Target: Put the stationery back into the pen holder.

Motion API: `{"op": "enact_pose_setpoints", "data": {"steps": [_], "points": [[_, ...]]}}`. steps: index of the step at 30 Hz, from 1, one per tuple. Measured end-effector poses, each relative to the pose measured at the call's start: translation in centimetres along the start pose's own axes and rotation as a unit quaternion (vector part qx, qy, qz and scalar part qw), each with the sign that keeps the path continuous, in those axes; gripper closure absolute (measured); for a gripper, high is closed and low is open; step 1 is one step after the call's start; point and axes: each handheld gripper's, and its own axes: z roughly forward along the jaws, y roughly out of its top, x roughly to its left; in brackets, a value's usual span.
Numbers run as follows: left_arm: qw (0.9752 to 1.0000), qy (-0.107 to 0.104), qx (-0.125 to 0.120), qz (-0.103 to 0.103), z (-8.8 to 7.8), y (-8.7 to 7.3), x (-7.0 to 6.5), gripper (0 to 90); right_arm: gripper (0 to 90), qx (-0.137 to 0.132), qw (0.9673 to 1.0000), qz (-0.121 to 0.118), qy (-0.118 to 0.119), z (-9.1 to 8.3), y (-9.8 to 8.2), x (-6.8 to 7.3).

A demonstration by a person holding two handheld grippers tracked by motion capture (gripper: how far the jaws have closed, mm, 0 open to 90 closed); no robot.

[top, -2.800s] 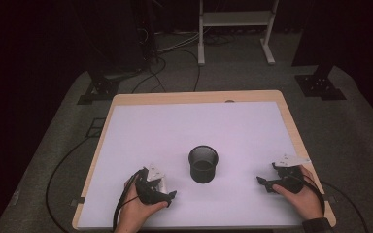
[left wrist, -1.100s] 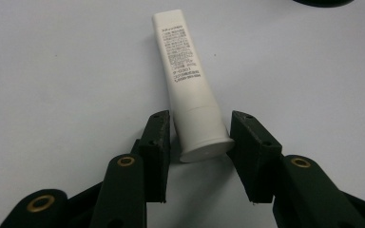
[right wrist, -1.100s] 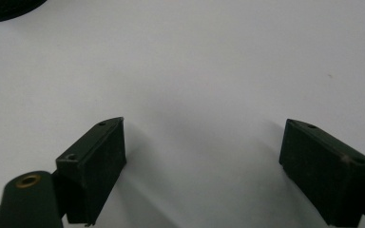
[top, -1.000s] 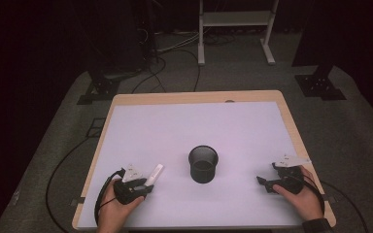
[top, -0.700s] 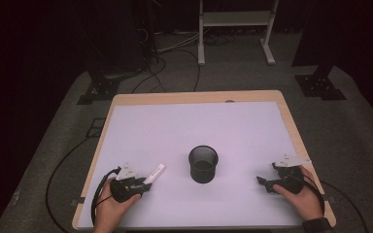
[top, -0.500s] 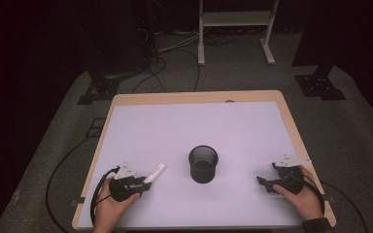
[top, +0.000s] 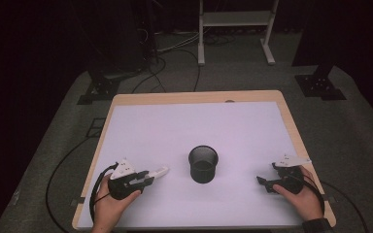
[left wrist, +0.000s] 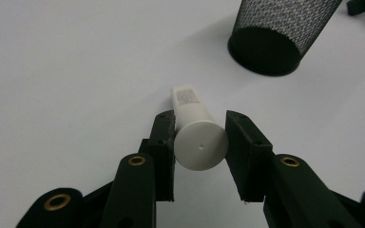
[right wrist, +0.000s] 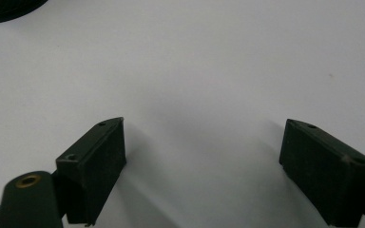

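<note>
Left gripper [left wrist: 200, 142] is clamped on the white tube [left wrist: 197, 135], lifted near the black mesh cup [top: 203, 164] but not in it yet, while the right gripper [right wrist: 204, 166] rests with jaws wide apart.

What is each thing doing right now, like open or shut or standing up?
Left gripper: shut on the white tube.
White tube: held between the jaws, cap end toward the camera.
Right gripper: open, holding nothing.
Black mesh cup: standing upright, looks empty.
</note>
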Motion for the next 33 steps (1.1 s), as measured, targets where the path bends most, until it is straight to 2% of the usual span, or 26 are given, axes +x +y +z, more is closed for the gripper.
{"op": "enact_pose_setpoints", "data": {"steps": [10,18,27,33], "points": [[0.9993,-0.010,-0.036,0.008,-1.3,1.6,-0.2,64.9,14.3,0.000,1.0000,0.000,0.000,0.0,0.0,0.0],[0.9985,-0.011,-0.049,0.019,-2.1,3.2,-0.4,65.0,14.3,0.000,1.0000,0.000,0.000,0.0,0.0,0.0],[0.9969,-0.037,-0.063,0.028,-2.4,4.9,-0.8,65.0,14.3,0.000,1.0000,0.000,0.000,0.0,0.0,0.0],[0.9956,-0.045,-0.074,0.037,-2.6,6.2,-1.0,65.0,14.3,0.000,1.0000,0.000,0.001,0.0,0.0,0.0]]}}
